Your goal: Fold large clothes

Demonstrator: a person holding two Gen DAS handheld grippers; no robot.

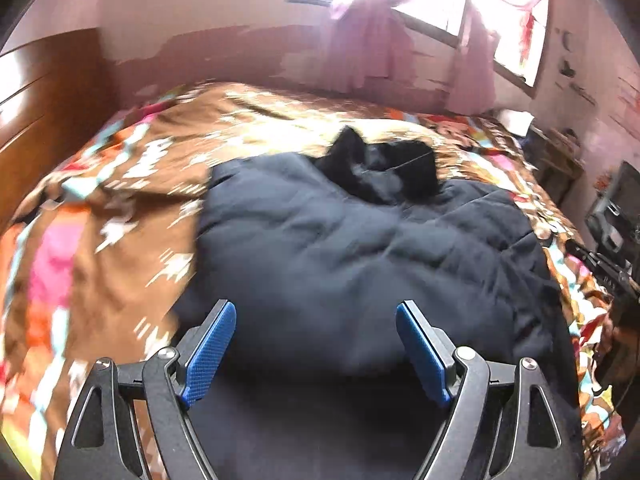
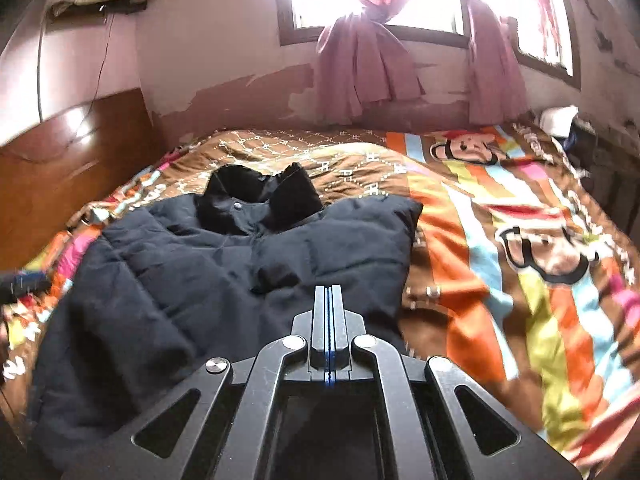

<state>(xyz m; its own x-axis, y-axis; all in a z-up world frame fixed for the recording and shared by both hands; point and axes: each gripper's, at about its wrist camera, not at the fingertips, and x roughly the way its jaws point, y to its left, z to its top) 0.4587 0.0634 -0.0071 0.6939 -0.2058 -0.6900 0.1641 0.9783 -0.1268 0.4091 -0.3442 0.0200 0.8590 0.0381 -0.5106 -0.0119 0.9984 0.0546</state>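
Observation:
A large dark navy padded jacket (image 1: 360,248) lies spread on the bed, its black collar (image 1: 380,168) at the far end. It also shows in the right wrist view (image 2: 192,280), with the collar (image 2: 260,200) and a snap button. My left gripper (image 1: 316,312) is open, its blue pads (image 1: 212,348) apart just above the jacket's near part, holding nothing. My right gripper (image 2: 328,292) is shut with its jaws pressed together, empty, above the jacket's near right part.
The bed has a brown and multicoloured cartoon bedspread (image 2: 520,240). A wooden headboard (image 2: 60,168) stands at the left. Windows with pink curtains (image 2: 360,68) are behind the bed. Dark equipment (image 1: 616,216) stands past the bed's right edge.

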